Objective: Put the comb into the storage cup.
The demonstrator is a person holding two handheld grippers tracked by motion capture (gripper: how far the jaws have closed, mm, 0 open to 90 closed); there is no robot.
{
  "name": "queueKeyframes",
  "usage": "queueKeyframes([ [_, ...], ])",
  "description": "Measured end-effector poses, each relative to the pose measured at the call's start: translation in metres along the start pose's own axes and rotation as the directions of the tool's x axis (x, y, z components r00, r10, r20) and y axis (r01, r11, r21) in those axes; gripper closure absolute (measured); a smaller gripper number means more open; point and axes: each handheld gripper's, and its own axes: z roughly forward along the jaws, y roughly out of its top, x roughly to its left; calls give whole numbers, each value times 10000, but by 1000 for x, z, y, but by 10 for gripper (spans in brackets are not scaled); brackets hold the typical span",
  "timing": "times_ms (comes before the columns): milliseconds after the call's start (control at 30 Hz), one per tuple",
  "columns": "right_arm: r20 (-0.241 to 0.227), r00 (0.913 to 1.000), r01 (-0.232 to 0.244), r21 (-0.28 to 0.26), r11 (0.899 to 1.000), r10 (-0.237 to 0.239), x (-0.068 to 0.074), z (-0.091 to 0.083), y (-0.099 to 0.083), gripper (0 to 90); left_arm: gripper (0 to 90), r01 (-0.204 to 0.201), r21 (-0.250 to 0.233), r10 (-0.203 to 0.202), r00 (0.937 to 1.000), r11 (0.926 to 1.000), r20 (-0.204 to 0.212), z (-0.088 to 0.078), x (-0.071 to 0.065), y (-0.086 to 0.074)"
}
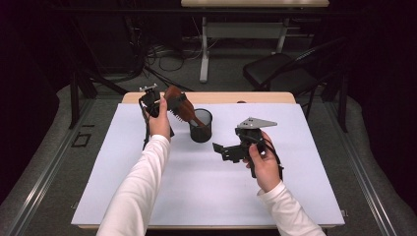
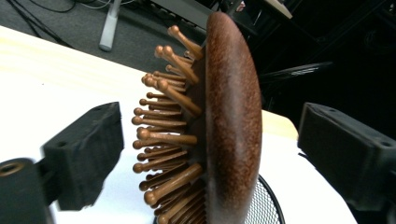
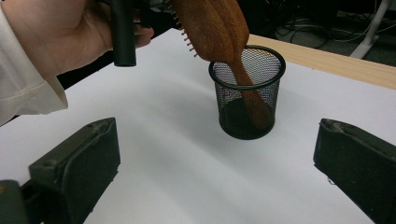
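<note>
A brown wooden hairbrush (image 1: 179, 105) stands tilted with its handle down inside a black wire-mesh pen cup (image 1: 201, 126), its paddle head leaning out over the rim toward the left gripper (image 1: 156, 100). In the left gripper view the head (image 2: 224, 126) sits edge-on between the two black jaws, bristle pegs pointing at one jaw, with clear gaps on both sides, so this claw is released and touches nothing. In the right gripper view the handle (image 3: 252, 95) runs down inside the mesh to the cup's floor, and the cup (image 3: 246, 93) stands upright on the white table cover (image 3: 177, 154). The person's left hand (image 1: 160, 118), in a white sleeve, holds the left gripper just beside the cup at the far part of the cover. The right gripper (image 1: 227, 150) hangs above the cover, near the cup's right side and apart from it, with its grey three-cornered plate on top; its jaws are spread wide and hold nothing. The right hand (image 1: 265, 164) grips its handle. Beyond the cover a strip of pale wooden tabletop (image 1: 255, 97) shows, and farther off a black chair (image 1: 282, 71) and a tangle of cables (image 1: 167, 56) on the floor.
</note>
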Motion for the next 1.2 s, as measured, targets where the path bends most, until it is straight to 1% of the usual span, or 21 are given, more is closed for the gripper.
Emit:
queueKeyframes([
  [100, 2, 10000, 1, 1, 10000, -1, 0, 0, 0, 2, 3, -30, 63, 29, 9999, 10000, 132, 0, 0, 0],
  [133, 2, 10000, 2, 0, 10000, -2, 0, 0, 0, 2, 3, -93, 81, 93, 9999, 9999, 95, 0, 1, 1],
  [267, -2, 10000, -24, 0, 10000, 24, 0, 0, 0, 2, 3, 10, 105, -12, 9999, 9999, 151, -1, 1, 1],
  [433, -13, 10000, -7, -29, 10000, 7, 0, 0, 0, 2, 3, -77, 41, 76, 9997, 10000, 224, -2, 1, 2],
  [600, -11, 10000, 23, 8, 10000, -23, 0, 0, 0, 2, 3, -189, 76, 187, 9995, 9998, 248, -3, 0, 2],
  [900, 15, 10000, -7, 25, 10000, 7, 0, 0, 0, 2, 3, -270, 124, 266, 9992, 9996, 312, -3, 0, 3],
  [1200, 1, 10000, -1, 33, 10000, 1, 0, 0, 0, 2, 3, -359, 130, 357, 9992, 9993, 180, -7, 1, 6],
])
